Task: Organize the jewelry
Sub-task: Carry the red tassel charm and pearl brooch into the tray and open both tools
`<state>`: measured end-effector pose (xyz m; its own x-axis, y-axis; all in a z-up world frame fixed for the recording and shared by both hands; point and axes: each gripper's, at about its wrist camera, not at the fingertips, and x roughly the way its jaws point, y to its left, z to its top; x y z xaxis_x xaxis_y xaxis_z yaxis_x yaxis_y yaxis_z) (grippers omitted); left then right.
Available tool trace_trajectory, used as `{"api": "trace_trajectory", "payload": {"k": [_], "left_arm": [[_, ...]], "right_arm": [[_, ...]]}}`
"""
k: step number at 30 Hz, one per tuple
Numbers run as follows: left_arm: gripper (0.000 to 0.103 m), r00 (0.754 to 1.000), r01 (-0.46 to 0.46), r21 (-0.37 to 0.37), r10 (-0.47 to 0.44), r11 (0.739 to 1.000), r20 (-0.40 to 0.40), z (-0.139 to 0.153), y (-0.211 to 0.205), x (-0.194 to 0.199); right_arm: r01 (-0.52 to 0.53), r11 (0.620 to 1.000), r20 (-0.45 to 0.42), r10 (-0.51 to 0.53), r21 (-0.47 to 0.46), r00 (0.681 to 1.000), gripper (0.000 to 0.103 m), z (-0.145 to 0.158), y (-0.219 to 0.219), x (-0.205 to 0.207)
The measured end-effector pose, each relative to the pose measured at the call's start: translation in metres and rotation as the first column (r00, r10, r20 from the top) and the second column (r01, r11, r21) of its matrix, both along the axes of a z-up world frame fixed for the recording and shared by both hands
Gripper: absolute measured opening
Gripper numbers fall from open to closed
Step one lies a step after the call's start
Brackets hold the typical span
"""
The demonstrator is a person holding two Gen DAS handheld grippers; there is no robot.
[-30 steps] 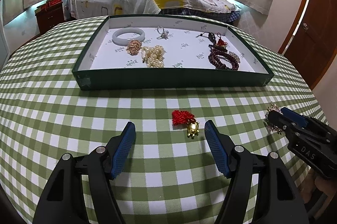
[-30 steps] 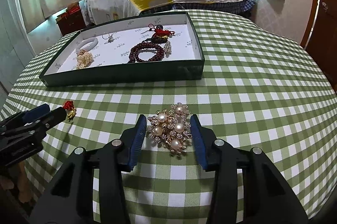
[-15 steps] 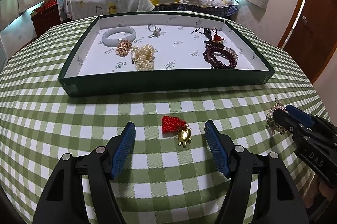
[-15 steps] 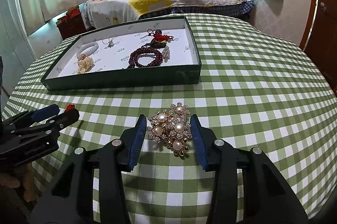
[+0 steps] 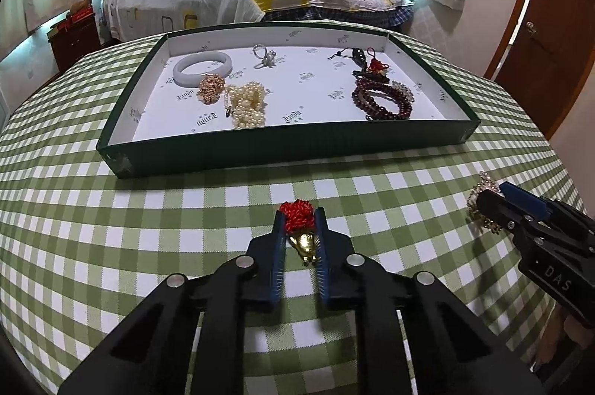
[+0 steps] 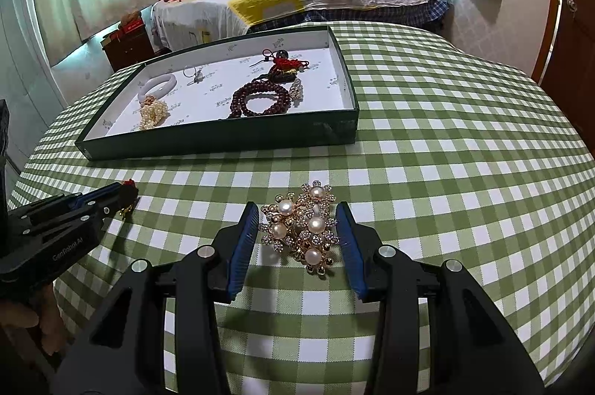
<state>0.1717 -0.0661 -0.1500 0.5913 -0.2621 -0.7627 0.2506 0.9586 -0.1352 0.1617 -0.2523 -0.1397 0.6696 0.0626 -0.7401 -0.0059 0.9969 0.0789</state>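
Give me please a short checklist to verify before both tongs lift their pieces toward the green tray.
1. Left tongs closed on the red-and-gold charm: ok, both pads press its sides.
2. Right tongs closed on the pearl brooch: not ok, gaps show on both sides.
3. Brooch centred between the right pads: ok.
4. Charm lifted off the checked cloth: cannot tell.
5. Free space in the green tray: ok, the white middle is bare.
6. The two tongs apart from each other: ok.
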Motion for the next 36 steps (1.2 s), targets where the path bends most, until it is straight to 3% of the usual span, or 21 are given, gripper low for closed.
{"api": "trace_trajectory", "payload": {"k": [15, 25, 36], "left_arm": [[0.013, 0.998, -0.016, -0.04, 0.018, 0.999, 0.057, 0.019, 0.013, -0.009], [0.013, 0.99, -0.008, -0.074, 0.018, 0.997, 0.137, 0.054, 0.014, -0.003], [0.013, 0.969, -0.003, -0.086, 0.024, 0.996, 0.246, 0.09, 0.01, 0.035]], "right_arm": [[-0.014, 1.0, 0.037, 0.013, 0.013, 0.999, 0.042, 0.011, 0.005, -0.001], [-0.037, 0.999, 0.105, 0.033, 0.031, 0.994, 0.042, 0.042, 0.011, 0.001], [-0.09, 0.996, 0.216, 0.082, 0.027, 0.973, 0.042, 0.081, 0.033, 0.043]]}}
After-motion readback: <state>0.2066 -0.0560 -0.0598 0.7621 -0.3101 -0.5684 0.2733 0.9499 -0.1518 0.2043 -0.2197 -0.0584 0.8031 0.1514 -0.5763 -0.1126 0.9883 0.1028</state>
